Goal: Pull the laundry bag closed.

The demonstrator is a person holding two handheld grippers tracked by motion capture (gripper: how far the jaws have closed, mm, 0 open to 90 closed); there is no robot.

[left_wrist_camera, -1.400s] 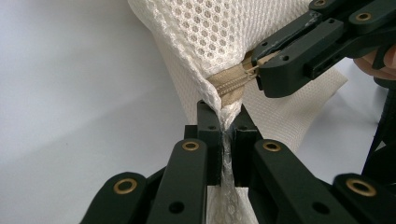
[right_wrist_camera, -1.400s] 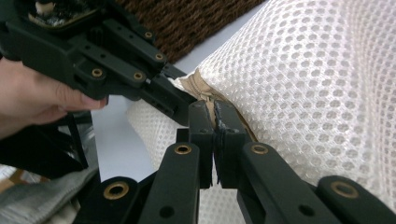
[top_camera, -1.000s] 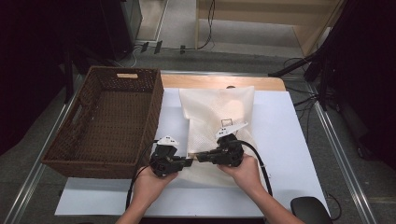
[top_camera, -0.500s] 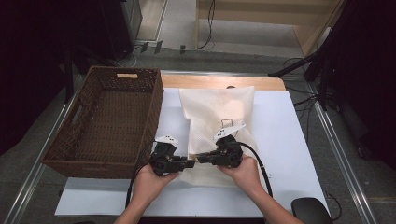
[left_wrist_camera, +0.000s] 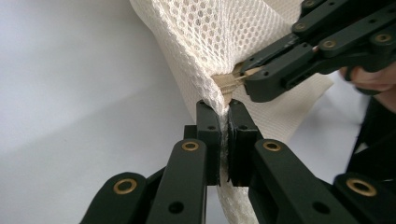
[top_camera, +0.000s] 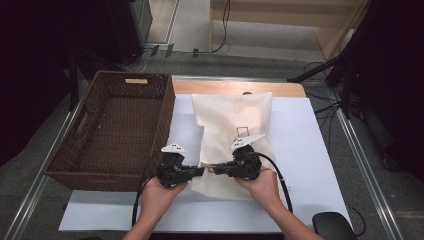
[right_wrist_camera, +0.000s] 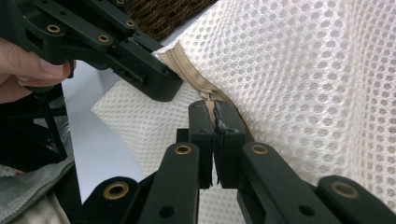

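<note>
A white tabletop point(top_camera: 310, 150) stands on a grey floor with dark equipment and cables behind it. On it there is one brown wicker basket point(top_camera: 115, 130) at the left, and one white mesh laundry bag point(top_camera: 232, 125) lying flat just beside the basket's right wall. No brand, label or readable writing can be made out on any of them; a pale tag on the basket's far rim is too small to read. A dark rounded object point(top_camera: 332, 225) sits off the tabletop's near right corner.

Two hands hold two grippers at the bag's near left edge. The left gripper point(top_camera: 202, 170) points right and the right gripper point(top_camera: 215, 169) points left, so their tips nearly meet over the bag's edge.

The left gripper view brings out what the high view cannot: the left gripper point(left_wrist_camera: 223, 105) has its jaws pressed together on a bunched fold of mesh, having just been closing on it, and the right gripper point(left_wrist_camera: 247, 77) pinches the beige zipper point(left_wrist_camera: 229, 83) just above. In the right gripper view, the right gripper point(right_wrist_camera: 212, 108) is clamped on the zipper point(right_wrist_camera: 187, 63) tape where it runs along the mesh, with the left gripper point(right_wrist_camera: 161, 86) just beside it and a strip of wicker at the top edge.
</note>
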